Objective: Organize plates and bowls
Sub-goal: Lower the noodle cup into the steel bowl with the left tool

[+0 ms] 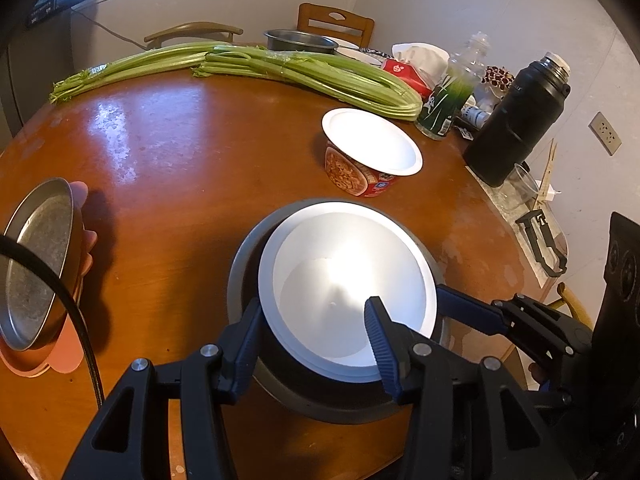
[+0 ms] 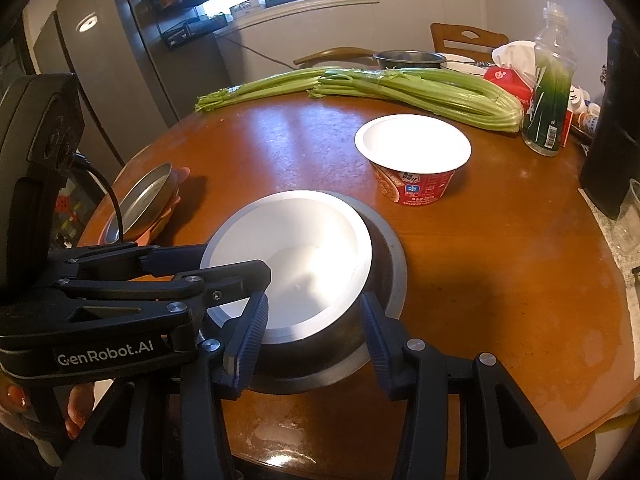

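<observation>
A white foam bowl (image 1: 344, 264) (image 2: 304, 240) sits tilted inside a steel bowl (image 1: 240, 280) (image 2: 390, 264) near the front of the round wooden table. My left gripper (image 1: 314, 300) (image 2: 234, 260) straddles the white bowl's rim, one finger against its outer wall and one inside. The bowl hangs off-centre as if held. My right gripper (image 2: 313, 300) reaches over the near edge of both bowls with its jaws apart. Whether its pads press on anything is unclear. One of its fingers (image 1: 464, 304) lies at the bowls' right rim. A red noodle bowl (image 1: 372, 144) (image 2: 412, 148) stands beyond.
A steel plate (image 1: 32, 264) (image 2: 140, 200) leans on pink plates (image 1: 60, 360) at the left edge. Celery (image 1: 280, 68), a steel basin (image 1: 300, 40), a green bottle (image 1: 452, 96) and a black flask (image 1: 516, 120) crowd the back and right. A fridge (image 2: 120, 60) stands left.
</observation>
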The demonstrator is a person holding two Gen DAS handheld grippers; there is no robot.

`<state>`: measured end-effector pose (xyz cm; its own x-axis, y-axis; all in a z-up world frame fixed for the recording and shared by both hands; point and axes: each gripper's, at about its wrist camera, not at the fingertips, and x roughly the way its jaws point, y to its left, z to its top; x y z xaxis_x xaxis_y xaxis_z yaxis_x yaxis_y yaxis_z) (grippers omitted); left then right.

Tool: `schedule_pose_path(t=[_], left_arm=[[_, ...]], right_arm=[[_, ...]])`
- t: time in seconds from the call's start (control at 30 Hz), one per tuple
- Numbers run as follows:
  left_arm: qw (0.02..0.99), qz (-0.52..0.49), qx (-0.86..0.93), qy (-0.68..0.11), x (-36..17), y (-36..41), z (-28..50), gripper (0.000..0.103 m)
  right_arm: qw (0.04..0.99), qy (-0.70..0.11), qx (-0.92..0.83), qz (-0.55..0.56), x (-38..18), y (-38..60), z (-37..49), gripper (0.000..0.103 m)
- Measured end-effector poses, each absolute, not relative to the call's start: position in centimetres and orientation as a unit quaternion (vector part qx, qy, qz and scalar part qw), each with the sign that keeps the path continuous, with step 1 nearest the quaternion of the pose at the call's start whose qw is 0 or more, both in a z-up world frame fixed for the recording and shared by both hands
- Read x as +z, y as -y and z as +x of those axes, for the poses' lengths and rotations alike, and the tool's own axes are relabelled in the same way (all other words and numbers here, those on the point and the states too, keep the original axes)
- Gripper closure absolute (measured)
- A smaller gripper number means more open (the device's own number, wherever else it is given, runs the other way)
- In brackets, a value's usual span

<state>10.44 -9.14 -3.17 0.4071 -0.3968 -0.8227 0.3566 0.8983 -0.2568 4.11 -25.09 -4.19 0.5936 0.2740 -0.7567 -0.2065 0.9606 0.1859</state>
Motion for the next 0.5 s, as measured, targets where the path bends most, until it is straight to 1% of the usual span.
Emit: schedule_pose_path(t=[0.23, 0.37, 0.5], left_arm=[[0.840, -0.021, -0.223, -0.494, -2.79, 8.75, 10.43, 0.052], [0.840, -0.022, -0.223, -0.493, -2.62, 8.61, 10.43, 0.052], [0.844, -0.021, -0.216, -0.490, -2.24, 8.33, 10.31, 0.051]], right_arm=[[0.895, -0.425, 0.128, 0.044, -3.97, 25.43, 4.14, 0.053], [0.896, -0.423, 0.128, 0.047, -3.86, 25.59, 4.15, 0.051], [0.897, -0.421, 0.126, 0.051, -3.73, 25.79, 4.15, 0.050]])
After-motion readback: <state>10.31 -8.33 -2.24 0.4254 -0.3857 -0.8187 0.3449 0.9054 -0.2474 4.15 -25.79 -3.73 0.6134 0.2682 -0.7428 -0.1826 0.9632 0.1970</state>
